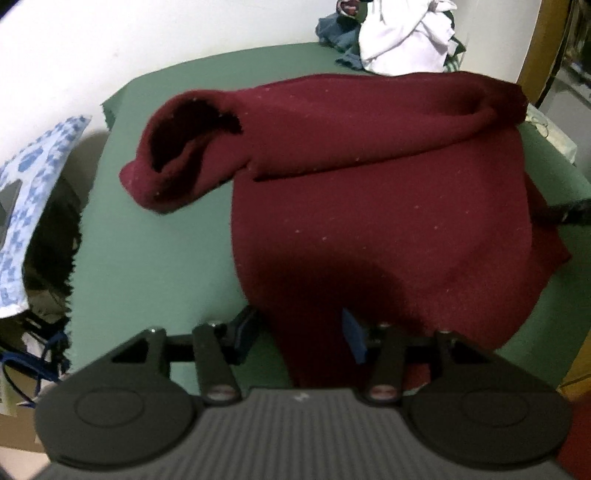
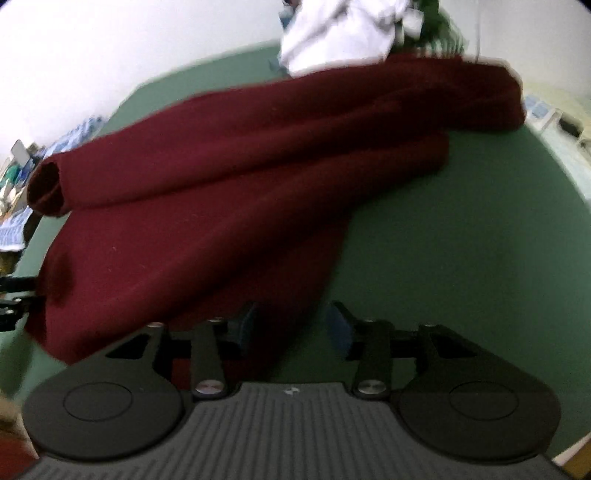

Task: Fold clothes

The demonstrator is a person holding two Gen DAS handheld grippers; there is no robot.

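Sweater: a dark red knit sweater lies spread on the green tabletop, straight ahead of the left jaws and ahead and to the left of the right jaws.
Sleeve: one sleeve is folded across the body, its open cuff pointing left, well beyond the left jaws (the cuff mouth looks dark inside).
Hem: the near edge of the sweater runs down between the left jaws; in the right wrist view it reaches the left finger only.
Left gripper: the left gripper has its jaws partly apart, with red cloth lying between them; the blue pads do not appear to press on it.
Right gripper: the right gripper has its jaws standing apart over bare green tabletop, nothing between them (this view is blurred).
Pile: a white garment with bluish cloth beside it sits at the far end of the tabletop, beyond the sweater.
Left side: a blue-and-white patterned cloth hangs off to the left of the left jaws, past the tabletop edge.
Wall: a pale wall rises behind the tabletop.
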